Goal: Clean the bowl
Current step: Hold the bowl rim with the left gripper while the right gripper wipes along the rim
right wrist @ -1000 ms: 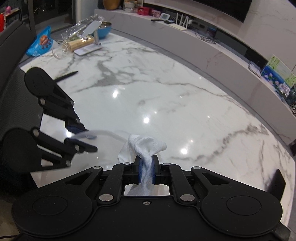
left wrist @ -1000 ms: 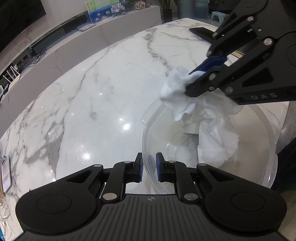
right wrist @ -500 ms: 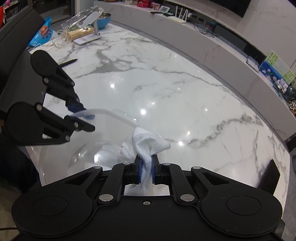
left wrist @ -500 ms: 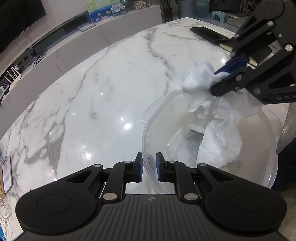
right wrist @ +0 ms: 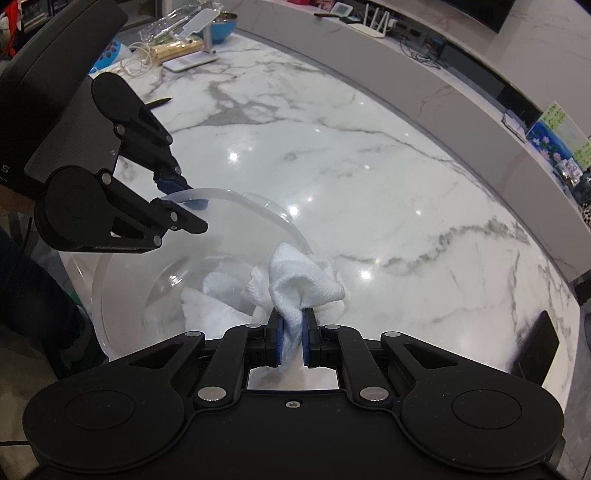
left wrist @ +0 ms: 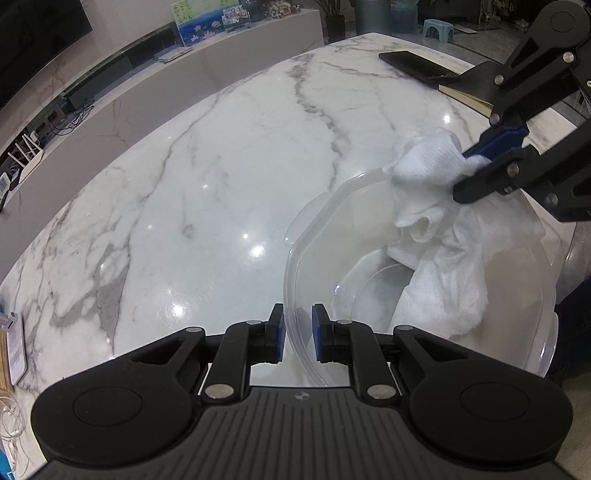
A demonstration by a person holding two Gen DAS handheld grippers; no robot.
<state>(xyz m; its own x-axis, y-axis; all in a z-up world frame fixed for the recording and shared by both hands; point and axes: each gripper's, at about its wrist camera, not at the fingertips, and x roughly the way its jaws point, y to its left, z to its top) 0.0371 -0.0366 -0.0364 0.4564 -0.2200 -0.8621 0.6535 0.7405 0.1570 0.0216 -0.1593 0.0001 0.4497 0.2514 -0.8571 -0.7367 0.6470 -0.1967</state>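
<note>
A clear plastic bowl (left wrist: 321,229) is held tilted above the front edge of the marble table; it also shows in the right wrist view (right wrist: 236,214). My left gripper (left wrist: 297,334) is shut on the bowl's near rim, one pad on each side of the wall; it shows in the right wrist view (right wrist: 188,205). My right gripper (right wrist: 291,341) is shut on a white cloth (right wrist: 299,284). In the left wrist view the right gripper (left wrist: 476,168) holds the cloth (left wrist: 439,229) at the bowl's far right rim, and the cloth hangs down inside to the bottom.
The marble table (left wrist: 207,177) spreads ahead. A black phone (left wrist: 413,62) and a notebook (left wrist: 469,96) lie at the far right. A phone stand (right wrist: 195,40), a blue bowl (right wrist: 221,26) and cables lie at the far left corner. A low counter runs behind.
My right gripper has drawn the cloth to the right and back, from the bowl's left part over to its far right rim. The left gripper and the bowl have stayed still.
</note>
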